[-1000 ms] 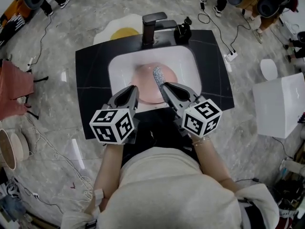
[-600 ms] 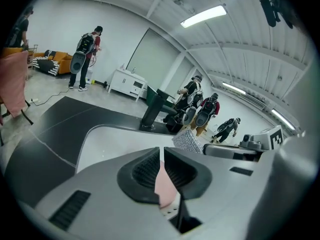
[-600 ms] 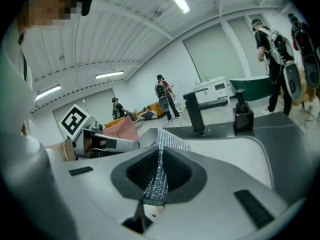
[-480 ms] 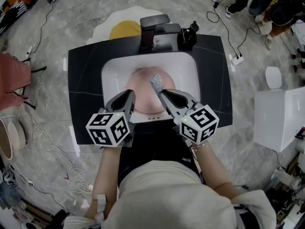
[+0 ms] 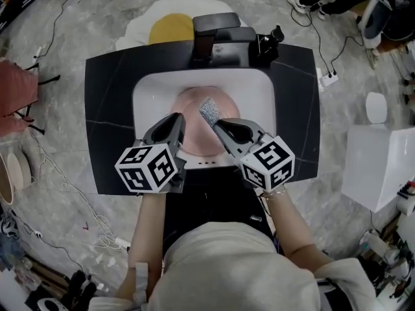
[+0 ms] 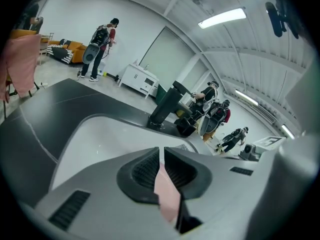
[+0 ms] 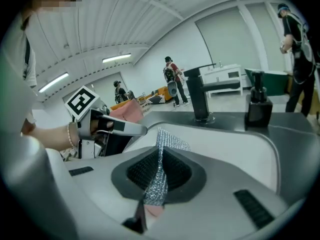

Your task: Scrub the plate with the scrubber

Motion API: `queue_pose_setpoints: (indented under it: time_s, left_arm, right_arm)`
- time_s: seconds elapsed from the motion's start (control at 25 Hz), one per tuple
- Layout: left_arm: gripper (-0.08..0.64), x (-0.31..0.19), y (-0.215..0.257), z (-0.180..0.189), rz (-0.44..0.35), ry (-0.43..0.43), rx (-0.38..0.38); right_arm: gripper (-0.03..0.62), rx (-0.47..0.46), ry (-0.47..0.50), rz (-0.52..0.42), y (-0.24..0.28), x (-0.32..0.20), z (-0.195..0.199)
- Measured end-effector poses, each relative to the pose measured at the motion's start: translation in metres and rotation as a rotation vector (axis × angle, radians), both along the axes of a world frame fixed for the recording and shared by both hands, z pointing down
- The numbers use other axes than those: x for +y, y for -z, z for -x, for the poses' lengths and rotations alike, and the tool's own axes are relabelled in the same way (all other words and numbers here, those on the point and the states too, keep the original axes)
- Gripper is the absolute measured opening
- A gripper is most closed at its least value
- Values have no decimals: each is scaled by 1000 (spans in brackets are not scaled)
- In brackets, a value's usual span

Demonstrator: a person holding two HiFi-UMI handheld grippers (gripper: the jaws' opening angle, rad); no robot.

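A pink plate (image 5: 194, 112) sits over the white sink basin (image 5: 256, 99). My left gripper (image 5: 177, 119) is shut on its left edge, and in the left gripper view the pink rim (image 6: 168, 196) runs between the closed jaws of the left gripper (image 6: 161, 153). My right gripper (image 5: 218, 124) is shut on a silvery glitter scrubber (image 5: 209, 111) that sticks out over the plate's right half. In the right gripper view the scrubber (image 7: 159, 176) is pinched in the jaws of the right gripper (image 7: 160, 156), and the left gripper (image 7: 115, 128) shows beside it.
The basin is set in a black counter (image 5: 110, 109) with a black faucet (image 5: 209, 34) and a black soap dispenser (image 5: 269, 44) at the back. A yellow-and-white mat (image 5: 170, 26) lies behind. A white box (image 5: 382, 164) stands at the right. Cables cross the floor.
Both grippers have sunk lower towards the basin, still holding the plate and the scrubber. The scrubber now lies closer over the plate.
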State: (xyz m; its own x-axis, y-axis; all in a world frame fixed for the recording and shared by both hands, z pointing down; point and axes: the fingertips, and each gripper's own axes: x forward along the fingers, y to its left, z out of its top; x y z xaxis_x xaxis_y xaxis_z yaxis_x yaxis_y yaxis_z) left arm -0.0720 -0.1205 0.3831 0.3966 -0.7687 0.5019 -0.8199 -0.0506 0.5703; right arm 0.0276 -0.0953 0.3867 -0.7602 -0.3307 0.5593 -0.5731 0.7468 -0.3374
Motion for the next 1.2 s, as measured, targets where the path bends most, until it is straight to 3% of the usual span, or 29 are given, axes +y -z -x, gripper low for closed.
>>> queue_pose_setpoints:
  time_s: [0.24, 0.6, 0.72, 1.2]
  left_arm:
    - [41, -14, -23, 0, 38, 13, 9]
    - [48, -14, -74, 10, 165, -86, -188]
    - [117, -8, -89, 11, 220, -125, -211]
    - [124, -9, -129, 29, 337, -89, -287]
  right_arm:
    - [34, 31, 63, 42, -23, -3, 6]
    - [34, 81, 159, 25, -38, -11, 9]
    - [34, 89, 184, 26, -43, -11, 9]
    - [34, 97, 233, 41, -59, -7, 9]
